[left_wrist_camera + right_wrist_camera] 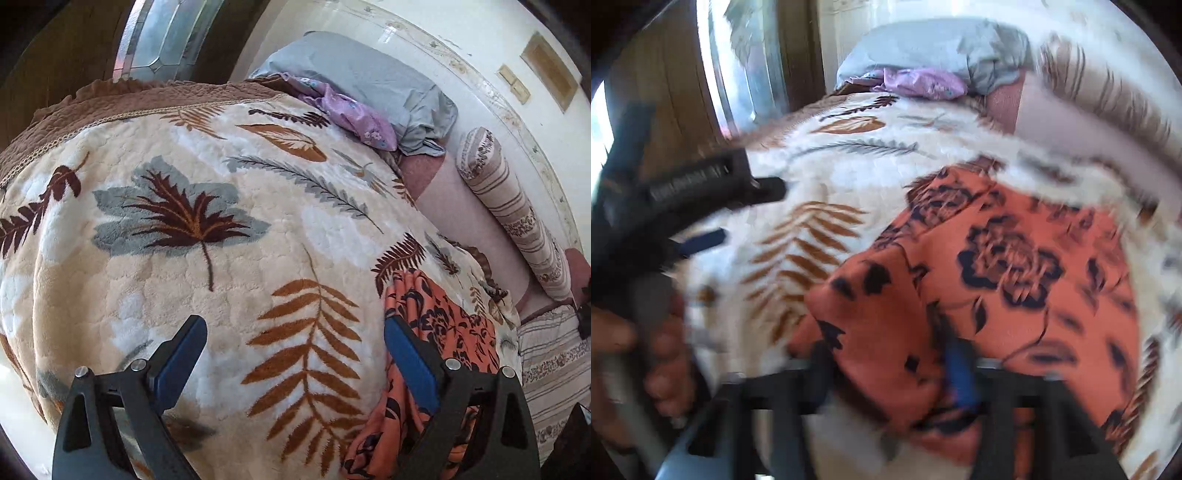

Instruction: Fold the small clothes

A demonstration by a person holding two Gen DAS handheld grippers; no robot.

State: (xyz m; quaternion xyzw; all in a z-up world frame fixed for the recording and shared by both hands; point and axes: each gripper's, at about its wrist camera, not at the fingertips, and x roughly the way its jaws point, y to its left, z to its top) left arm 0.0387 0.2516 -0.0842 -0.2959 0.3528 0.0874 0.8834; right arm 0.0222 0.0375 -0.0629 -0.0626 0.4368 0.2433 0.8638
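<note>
grey pillow and purple cloth beyond blanket.

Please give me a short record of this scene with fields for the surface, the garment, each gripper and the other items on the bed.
surface: leaf-print blanket on a bed
garment: orange floral cloth, lying rumpled on the blanket
left gripper: open, over bare blanket, cloth beside its right finger
right gripper: open, blurred, a fold of the cloth between its fingers
other items: grey pillow, purple cloth, striped bolster
</note>
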